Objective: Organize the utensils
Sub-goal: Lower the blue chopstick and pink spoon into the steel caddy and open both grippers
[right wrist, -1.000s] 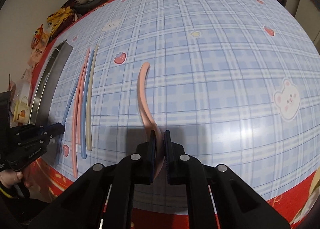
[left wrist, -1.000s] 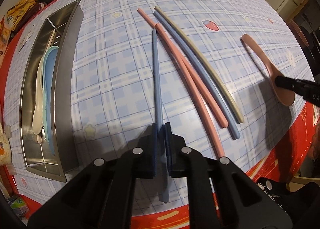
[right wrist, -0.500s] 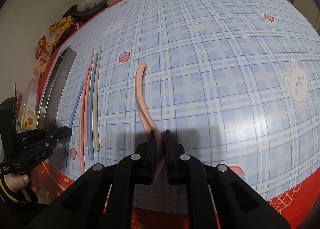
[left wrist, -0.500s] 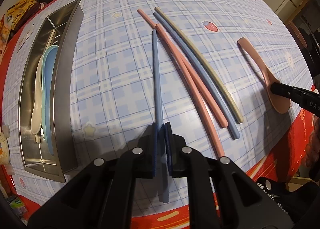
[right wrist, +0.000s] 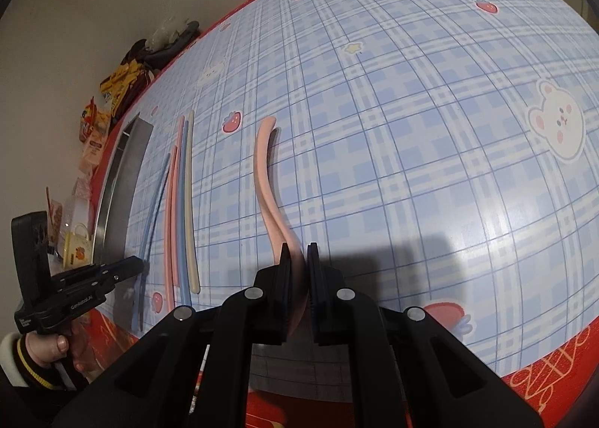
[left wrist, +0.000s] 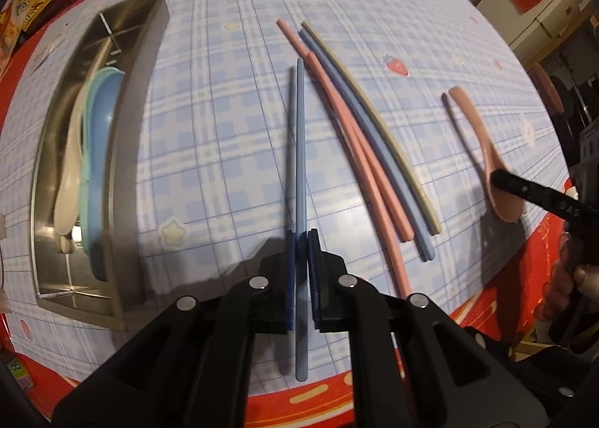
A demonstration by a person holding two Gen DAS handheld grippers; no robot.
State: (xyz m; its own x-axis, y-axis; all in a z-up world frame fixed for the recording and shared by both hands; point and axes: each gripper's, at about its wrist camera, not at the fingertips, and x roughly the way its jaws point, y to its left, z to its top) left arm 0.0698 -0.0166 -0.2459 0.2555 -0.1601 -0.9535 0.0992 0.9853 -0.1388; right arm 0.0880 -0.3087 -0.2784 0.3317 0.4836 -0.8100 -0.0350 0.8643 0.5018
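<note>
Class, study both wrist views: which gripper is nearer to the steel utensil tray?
Left. The left gripper, shut on the blue chopstick, sits beside the steel utensil tray. The right gripper, shut on the pink spoon, is beyond the loose chopsticks.

At the left of the frame, the brushed stainless-steel tray [left wrist: 127, 181] gleams; the matt pastel plastic chopsticks [left wrist: 374, 136] lie on glossy blue checked oilcloth [left wrist: 224, 151].

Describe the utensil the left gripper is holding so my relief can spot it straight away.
Start at the steel tray on the checked tablecloth; to its right lies a bundle of four chopsticks. Between them, the left gripper is shut on the blue chopstick. It is the only chopstick apart from the bundle.
</note>
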